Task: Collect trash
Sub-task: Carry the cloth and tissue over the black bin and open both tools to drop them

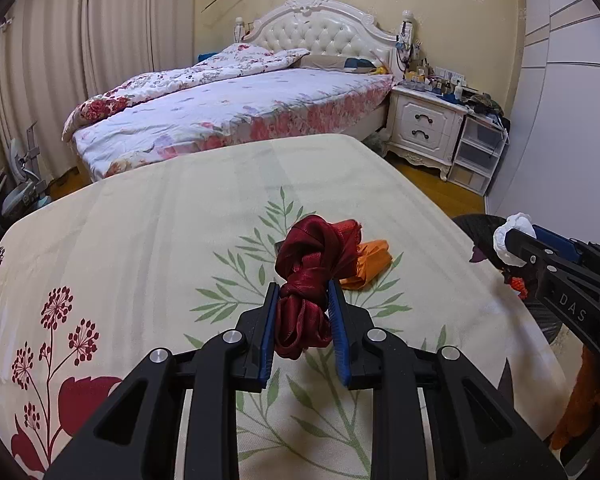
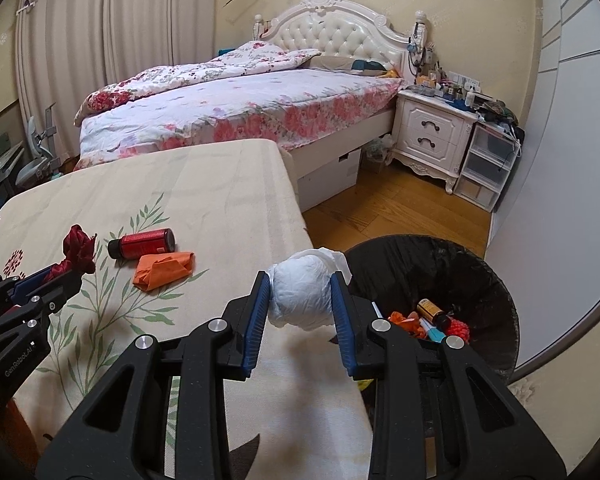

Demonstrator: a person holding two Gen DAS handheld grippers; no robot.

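Observation:
My left gripper (image 1: 303, 292) is shut on a knotted dark red ribbon (image 1: 312, 268), held just above the cream floral tablecloth (image 1: 140, 240); it also shows in the right wrist view (image 2: 78, 250). My right gripper (image 2: 300, 280) is shut on a crumpled white paper wad (image 2: 300, 292) at the table's right edge, beside the black trash bin (image 2: 480, 276). An orange wrapper (image 2: 162, 268) and a small red bottle (image 2: 144, 243) lie on the table. The wrapper shows behind the ribbon in the left wrist view (image 1: 370, 264).
The bin holds several pieces of trash (image 2: 432, 320). Beyond the table stand a bed with floral bedding (image 2: 240, 108), a white nightstand (image 2: 432, 136) and plastic drawers (image 2: 488, 172). Wood floor (image 2: 380, 208) lies between table and bed.

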